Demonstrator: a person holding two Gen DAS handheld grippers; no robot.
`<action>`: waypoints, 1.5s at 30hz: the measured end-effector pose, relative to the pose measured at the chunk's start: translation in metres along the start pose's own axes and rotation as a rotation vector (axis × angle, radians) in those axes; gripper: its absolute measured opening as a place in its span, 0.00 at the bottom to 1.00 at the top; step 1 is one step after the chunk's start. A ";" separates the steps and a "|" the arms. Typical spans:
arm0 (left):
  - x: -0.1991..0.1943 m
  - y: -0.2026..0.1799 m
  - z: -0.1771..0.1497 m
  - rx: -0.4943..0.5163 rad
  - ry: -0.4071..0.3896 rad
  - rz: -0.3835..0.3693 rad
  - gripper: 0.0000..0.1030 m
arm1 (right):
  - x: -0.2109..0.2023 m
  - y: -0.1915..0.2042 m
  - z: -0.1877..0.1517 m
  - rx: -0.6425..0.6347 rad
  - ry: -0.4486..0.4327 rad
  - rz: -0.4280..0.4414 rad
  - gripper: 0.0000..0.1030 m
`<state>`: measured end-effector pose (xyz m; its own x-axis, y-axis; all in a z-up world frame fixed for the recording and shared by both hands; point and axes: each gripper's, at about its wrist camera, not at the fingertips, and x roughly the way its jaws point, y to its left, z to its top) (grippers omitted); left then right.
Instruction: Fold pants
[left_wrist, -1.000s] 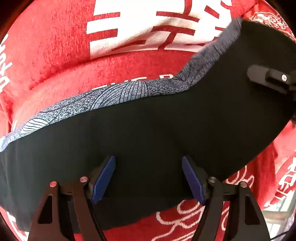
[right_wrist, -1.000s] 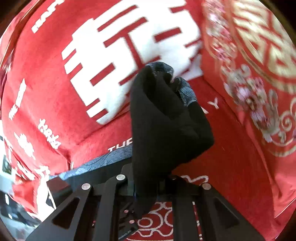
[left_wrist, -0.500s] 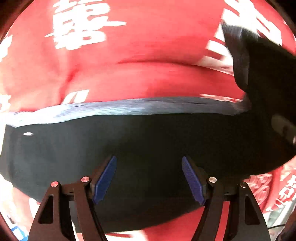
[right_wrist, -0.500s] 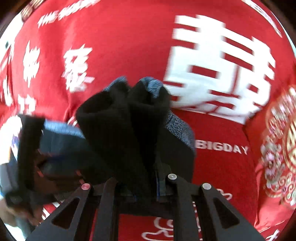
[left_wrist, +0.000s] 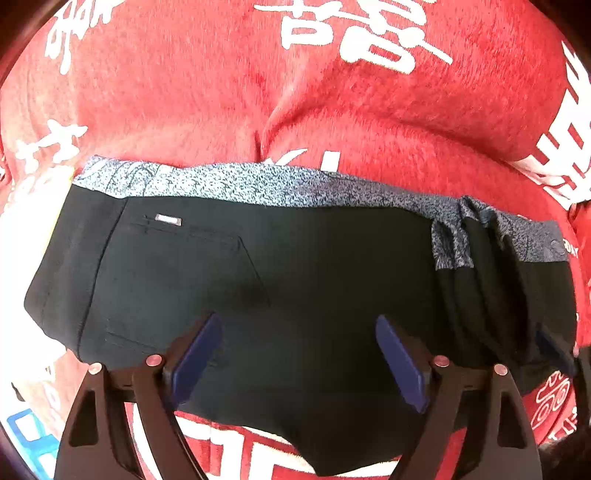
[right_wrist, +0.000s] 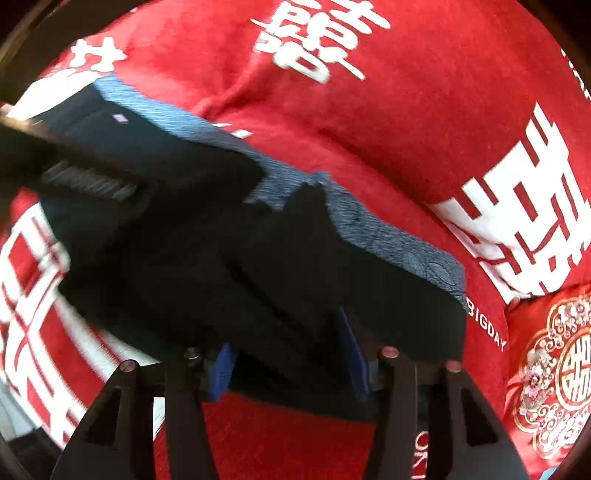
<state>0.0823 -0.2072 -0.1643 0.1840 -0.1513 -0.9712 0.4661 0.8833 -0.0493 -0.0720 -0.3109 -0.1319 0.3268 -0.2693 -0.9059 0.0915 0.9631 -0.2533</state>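
Black pants (left_wrist: 295, 266) with a grey-blue patterned band (left_wrist: 229, 182) along the far edge lie folded on a red blanket. A back pocket with a small label (left_wrist: 168, 219) shows at left. My left gripper (left_wrist: 295, 354) is open and empty, just above the near part of the pants. At the right end the cloth is bunched in folds (left_wrist: 476, 266). In the right wrist view the pants (right_wrist: 229, 258) lie in front of my right gripper (right_wrist: 288, 365), which is open, its blue pads (right_wrist: 354, 358) on either side of the near edge.
The red blanket (left_wrist: 369, 122) with white characters covers the soft, wrinkled surface. A red cushion with gold embroidery (right_wrist: 546, 376) lies at the right. The left gripper shows as a dark blurred shape (right_wrist: 74, 166) in the right wrist view.
My right gripper has laid the lifted end of the pants down on the blanket and opened. The pants now lie flatter. My left gripper stayed open above them.
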 end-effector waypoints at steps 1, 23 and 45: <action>-0.004 0.001 0.002 0.002 -0.002 -0.011 0.84 | -0.007 0.001 -0.003 -0.007 -0.007 0.002 0.54; 0.004 -0.107 0.025 0.302 0.135 -0.415 0.67 | -0.011 -0.122 -0.094 0.637 0.128 0.298 0.45; 0.006 -0.089 -0.009 0.285 0.209 -0.452 0.05 | -0.007 -0.150 -0.103 0.681 0.122 0.361 0.35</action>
<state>0.0341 -0.2826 -0.1676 -0.2492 -0.3700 -0.8950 0.6793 0.5919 -0.4339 -0.1847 -0.4530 -0.1223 0.3441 0.1006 -0.9335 0.5694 0.7682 0.2927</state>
